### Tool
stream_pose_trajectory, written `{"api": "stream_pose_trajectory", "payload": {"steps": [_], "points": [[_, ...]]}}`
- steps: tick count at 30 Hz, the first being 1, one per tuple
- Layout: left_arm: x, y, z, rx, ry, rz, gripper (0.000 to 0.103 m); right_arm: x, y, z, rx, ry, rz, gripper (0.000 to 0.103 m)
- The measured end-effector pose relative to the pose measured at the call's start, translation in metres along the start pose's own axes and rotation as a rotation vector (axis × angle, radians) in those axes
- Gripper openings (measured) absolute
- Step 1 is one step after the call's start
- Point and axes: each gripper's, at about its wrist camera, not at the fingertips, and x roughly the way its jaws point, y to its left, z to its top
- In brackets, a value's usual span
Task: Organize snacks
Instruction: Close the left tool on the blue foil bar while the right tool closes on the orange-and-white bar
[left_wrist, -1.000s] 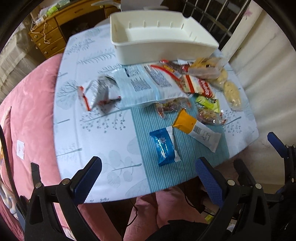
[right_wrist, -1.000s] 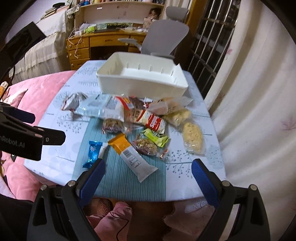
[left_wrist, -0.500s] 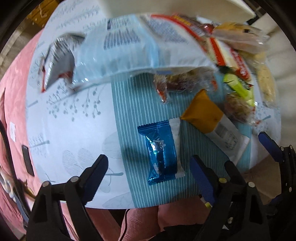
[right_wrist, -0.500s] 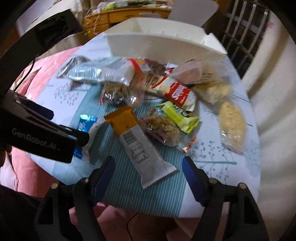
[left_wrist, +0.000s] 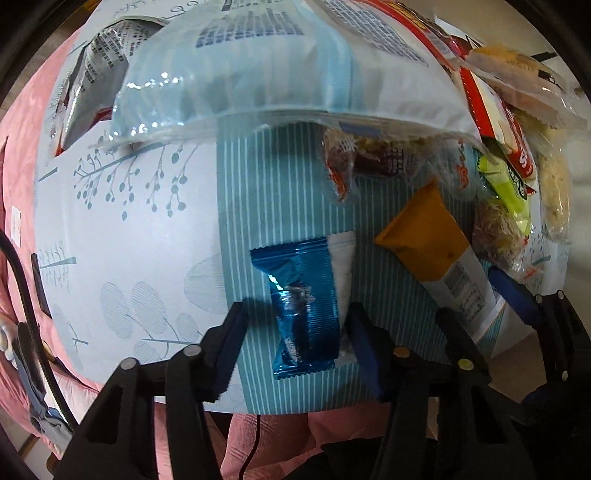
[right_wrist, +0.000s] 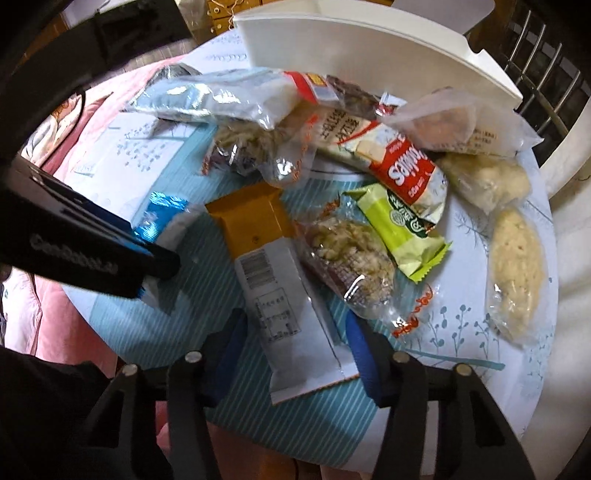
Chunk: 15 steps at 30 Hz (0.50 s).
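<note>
Our left gripper (left_wrist: 295, 332) hangs low over the table, jaws wide astride the blue snack (left_wrist: 304, 306) at 6 o'clock, not clamping. Our right gripper (right_wrist: 295, 339) likewise spreads around the orange-and-white bar (right_wrist: 280, 295); the white bin (right_wrist: 373, 55) sits at 12.

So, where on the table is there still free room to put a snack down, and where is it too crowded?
Free: the pale leaf-print cloth left of the blue wrapper, below the large light-blue bag; also the near right corner below the pale pastry bag. Crowded: everything between the orange-and-white bar and the white bin, where the packets overlap.
</note>
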Motion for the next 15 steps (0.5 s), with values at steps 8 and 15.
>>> {"api": "stream_pose_trajectory", "payload": {"steps": [8,15], "points": [[-0.002,0.025,0.017,-0.030,0.001,-0.005,0.030,0.001,0.004,0.005,-0.001,0.024,-0.002,0.043],[0.001,0.059,0.009,-0.046,0.002,-0.028,0.029,-0.010,0.027,0.011,-0.003,0.015,-0.021,0.036]]}}
